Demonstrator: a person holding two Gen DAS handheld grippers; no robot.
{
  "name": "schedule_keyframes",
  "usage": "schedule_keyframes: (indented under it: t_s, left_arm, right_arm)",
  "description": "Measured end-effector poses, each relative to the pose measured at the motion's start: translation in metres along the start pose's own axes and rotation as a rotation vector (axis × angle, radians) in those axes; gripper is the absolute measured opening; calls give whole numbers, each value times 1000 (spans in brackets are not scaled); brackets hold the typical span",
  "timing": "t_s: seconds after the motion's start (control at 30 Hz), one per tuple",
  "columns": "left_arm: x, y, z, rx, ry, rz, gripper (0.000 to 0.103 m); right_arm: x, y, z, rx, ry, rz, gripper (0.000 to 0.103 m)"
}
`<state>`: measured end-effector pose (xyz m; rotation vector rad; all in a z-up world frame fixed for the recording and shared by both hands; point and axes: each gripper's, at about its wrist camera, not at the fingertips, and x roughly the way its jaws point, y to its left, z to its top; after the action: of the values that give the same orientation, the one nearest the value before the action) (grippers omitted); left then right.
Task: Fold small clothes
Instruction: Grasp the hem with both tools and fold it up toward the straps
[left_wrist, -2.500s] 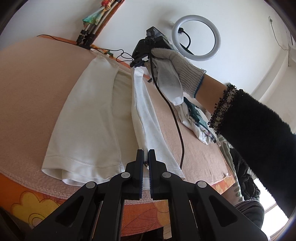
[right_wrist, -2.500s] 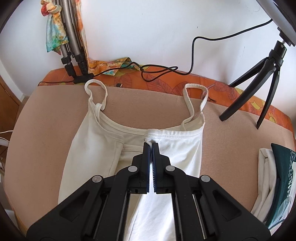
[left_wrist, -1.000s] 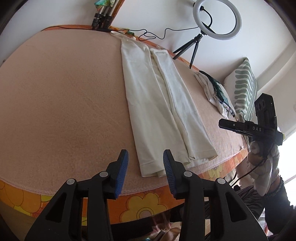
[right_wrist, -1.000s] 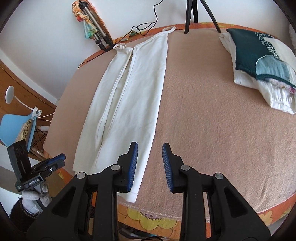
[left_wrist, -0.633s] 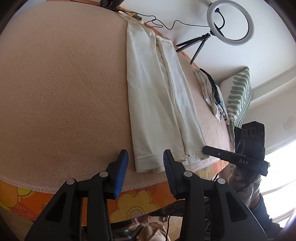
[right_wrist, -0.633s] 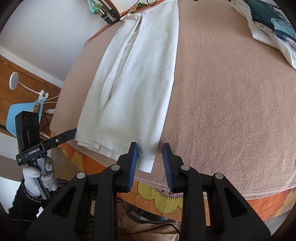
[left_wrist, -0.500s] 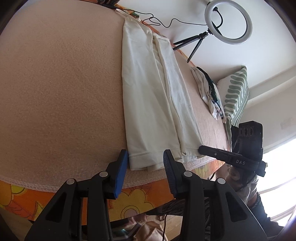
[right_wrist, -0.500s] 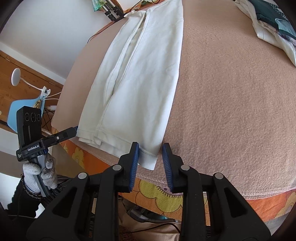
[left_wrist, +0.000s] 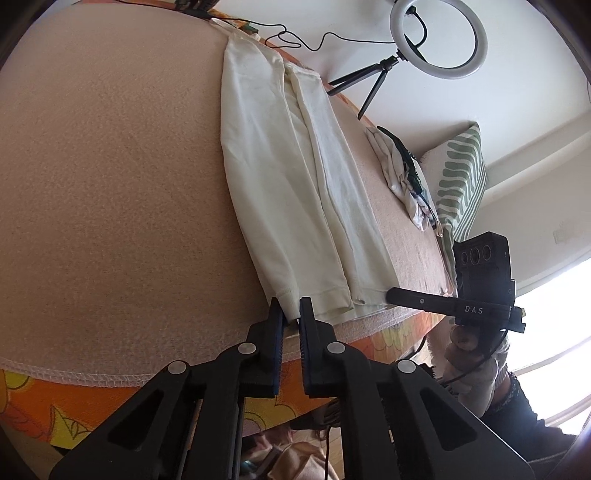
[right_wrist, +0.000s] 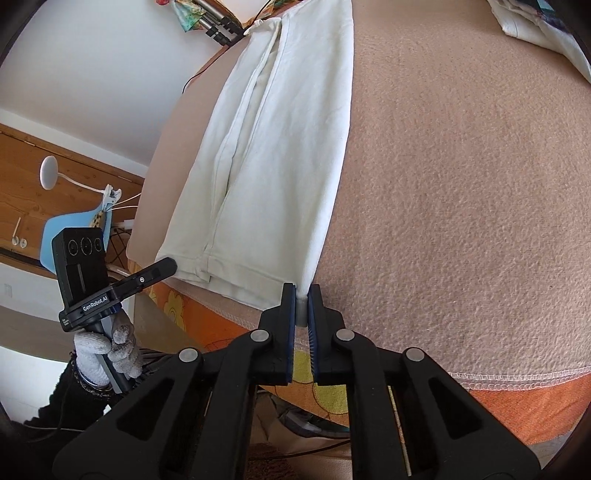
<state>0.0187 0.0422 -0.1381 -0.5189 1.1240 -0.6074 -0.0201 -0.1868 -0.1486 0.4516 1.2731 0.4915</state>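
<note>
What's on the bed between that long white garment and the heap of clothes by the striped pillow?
Only bare tan blanket separates the white garment from the clothes heap, shown in the left wrist view.

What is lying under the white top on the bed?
The white top lies folded lengthwise on a beige blanket, with orange flowered bedding showing below the blanket's edge. Whatever lies between its folded layers is covered. Both grippers pinch its hem corners.

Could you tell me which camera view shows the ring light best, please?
The left wrist view: the ring light and its tripod stand whole against the wall beyond the white camisole. The right wrist view does not show the ring light.
</note>
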Motion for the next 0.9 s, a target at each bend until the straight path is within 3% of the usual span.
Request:
schedule_keyframes:
  t_s: [0.27,0.5,0.67,0.9]
  left_arm:
    - [-11,-8,8,13,-46,-50,4]
    - [-20,-21,33,14,-98,-87,4]
    - [-27,-25,61,16,-157,-79,4]
    - [-18,-17,102,25,-205,-10,4]
  right_arm:
    - [-20,0,-2,-11,-60,54,7]
    - [-46,-5,11,26,-129,136,6]
    - [-61,0,33,41,-188,145,6]
    - [-56,6,81,58,-242,122,6]
